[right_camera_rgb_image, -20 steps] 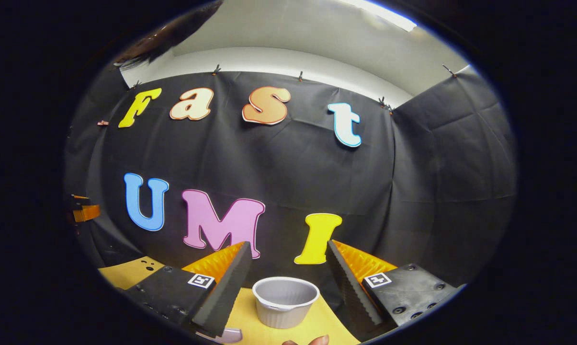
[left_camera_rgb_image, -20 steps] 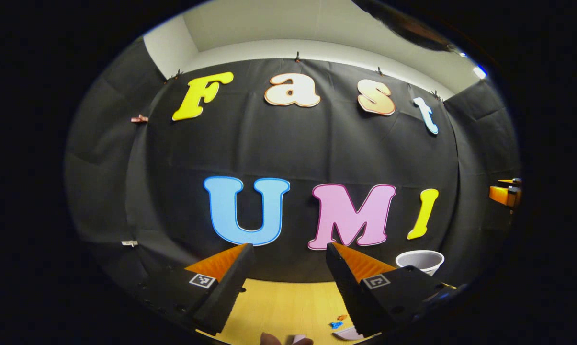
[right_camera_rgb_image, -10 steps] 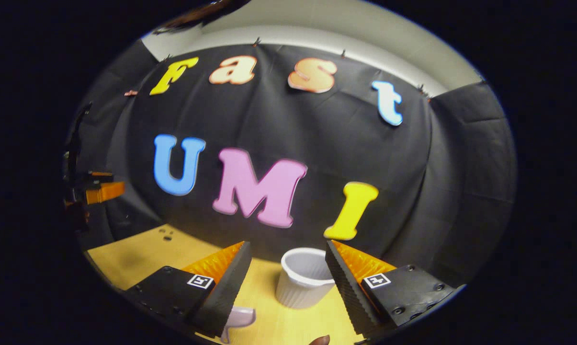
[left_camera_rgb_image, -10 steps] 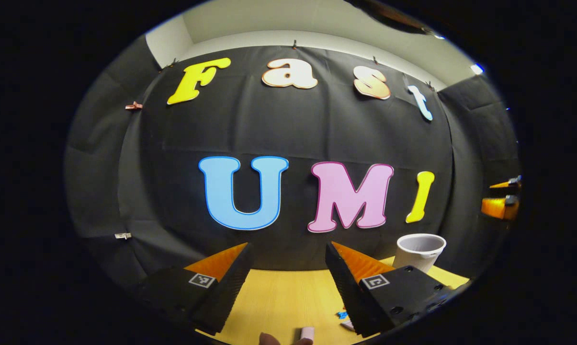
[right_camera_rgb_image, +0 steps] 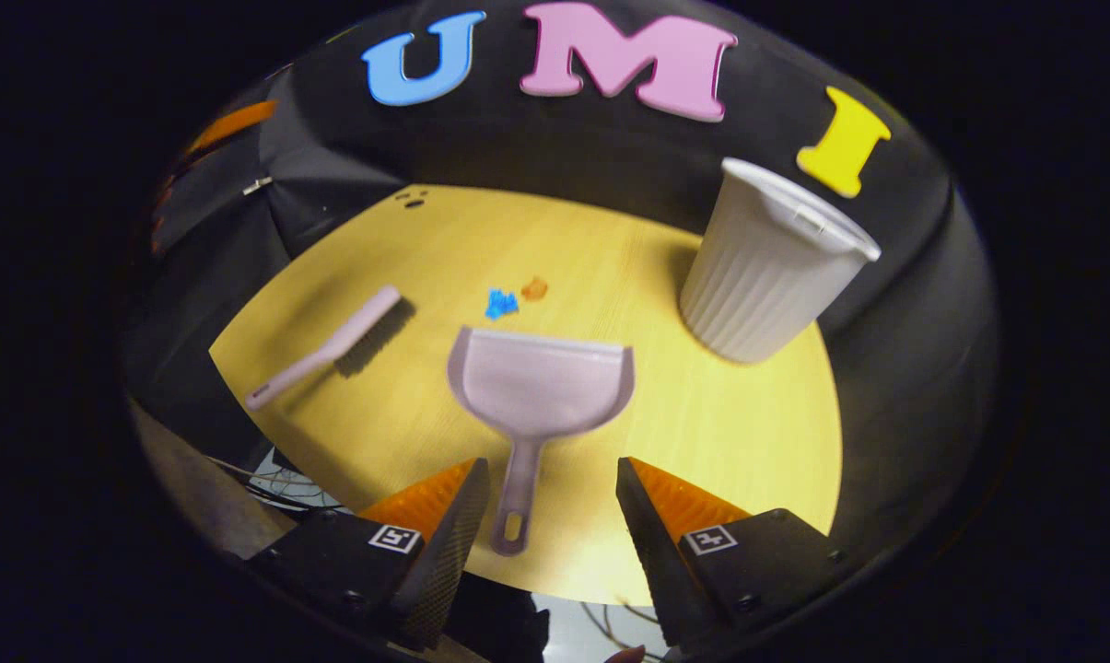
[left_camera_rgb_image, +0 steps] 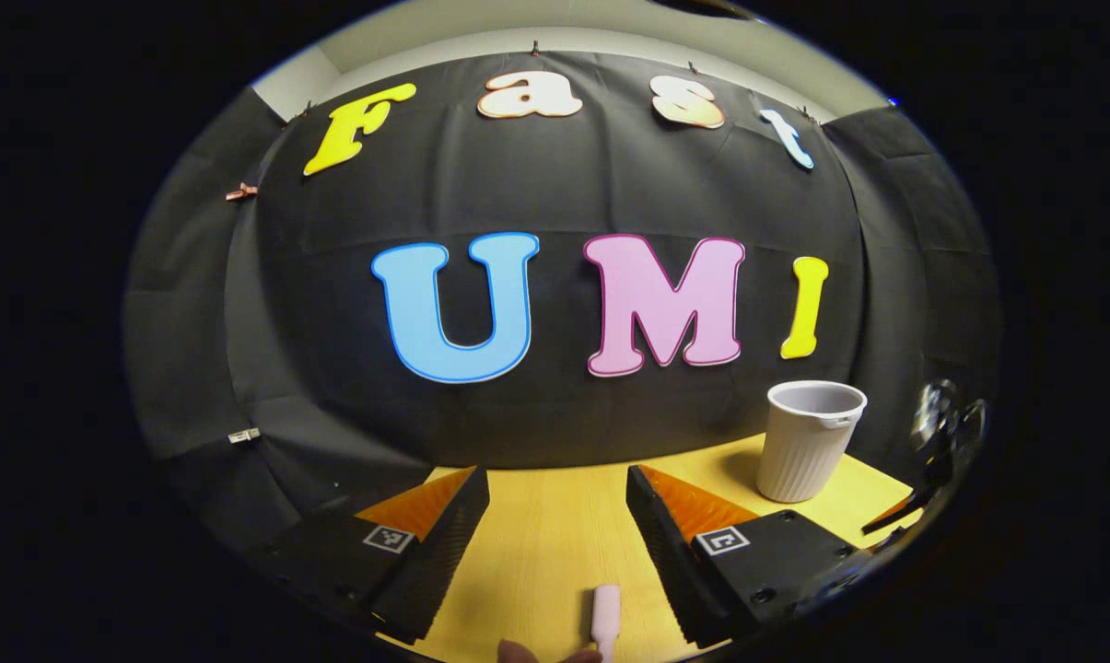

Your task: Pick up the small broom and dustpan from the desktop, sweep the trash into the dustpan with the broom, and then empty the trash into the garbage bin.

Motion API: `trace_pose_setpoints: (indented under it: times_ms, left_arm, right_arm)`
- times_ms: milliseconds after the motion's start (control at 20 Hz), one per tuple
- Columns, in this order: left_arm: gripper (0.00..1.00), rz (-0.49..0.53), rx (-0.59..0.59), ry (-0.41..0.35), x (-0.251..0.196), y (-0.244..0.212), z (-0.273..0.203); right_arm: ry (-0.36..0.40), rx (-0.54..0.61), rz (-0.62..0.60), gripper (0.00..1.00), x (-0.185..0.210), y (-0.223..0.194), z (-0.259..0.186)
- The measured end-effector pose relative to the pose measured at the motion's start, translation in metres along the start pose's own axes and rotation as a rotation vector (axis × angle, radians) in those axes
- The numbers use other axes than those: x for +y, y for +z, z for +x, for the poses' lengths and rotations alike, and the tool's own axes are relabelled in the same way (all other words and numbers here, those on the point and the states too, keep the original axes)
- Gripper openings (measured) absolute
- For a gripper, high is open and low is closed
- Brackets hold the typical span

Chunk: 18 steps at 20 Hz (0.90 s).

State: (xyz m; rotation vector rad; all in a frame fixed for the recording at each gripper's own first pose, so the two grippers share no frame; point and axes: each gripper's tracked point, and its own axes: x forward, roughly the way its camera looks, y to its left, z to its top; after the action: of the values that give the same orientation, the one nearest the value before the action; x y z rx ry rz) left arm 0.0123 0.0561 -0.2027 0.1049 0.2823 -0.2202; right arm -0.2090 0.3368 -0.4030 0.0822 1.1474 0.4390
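Where the right gripper [right_camera_rgb_image: 545,516] looks down on the desk [right_camera_rgb_image: 748,433], the stock lies as follows.

Bin [right_camera_rgb_image: 771,267]: white, ribbed, upright at the far right of the desk, close to the black wall. Its mouth faces away in the right gripper view, so the contents cannot be told there. In the left gripper view the bin [left_camera_rgb_image: 808,442] stands ahead and to the right; the part of the inner wall seen over the rim looks bare, the bottom is hidden.

Dustpan [right_camera_rgb_image: 541,382]: pale lilac, flat on the desk at centre, mouth toward the wall, handle toward the camera. Tray holds nothing. The handle end lies between the right gripper's fingers but below them, not touched.

Trash [right_camera_rgb_image: 515,296]: a blue scrap and an orange scrap, side by side on the desk just beyond the dustpan's mouth, apart from it.

Broom [right_camera_rgb_image: 329,348]: pale lilac, lying on the left of the desk, well apart from the dustpan, bristles at its far end, handle toward the near left edge. In the left gripper view one pale pink end of it [left_camera_rgb_image: 604,612] lies on the desk between the fingers, low in view.

Right gripper: fingers spread wide, holding nothing.

Left gripper [left_camera_rgb_image: 555,543]: fingers spread wide above the desk [left_camera_rgb_image: 536,552], holding nothing.
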Motion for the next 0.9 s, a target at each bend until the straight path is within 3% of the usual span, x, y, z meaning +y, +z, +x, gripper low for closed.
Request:
trace_pose_setpoints:
  times_ms: [200, 450, 650, 750, 800, 900]
  left_arm:
    - [0.95, -0.018, 0.056, 0.032, 0.008, -0.020, 0.000]
    - [0.95, -0.013, 0.098, 0.050, 0.013, -0.038, -0.002]
    - [0.95, -0.008, 0.123, 0.058, 0.015, -0.050, -0.007]
    - [0.95, -0.010, 0.141, 0.062, 0.015, -0.058, -0.007]
    - [0.95, -0.010, 0.157, 0.061, 0.014, -0.064, -0.007]
    - [0.95, -0.016, 0.212, 0.048, 0.012, -0.084, -0.005]
  right_arm:
    - [0.009, 0.146, 0.081, 0.84, 0.006, -0.023, 0.059]
    - [0.008, 0.222, 0.136, 0.83, 0.022, -0.017, 0.103]
    - [-0.027, 0.283, 0.156, 0.66, 0.018, -0.027, 0.118]
    - [-0.027, 0.274, 0.158, 0.51, 0.016, -0.022, 0.116]
    - [-0.021, 0.283, 0.156, 0.38, 0.017, -0.024, 0.119]
    - [-0.008, 0.266, 0.135, 0.38, 0.017, -0.022, 0.119]
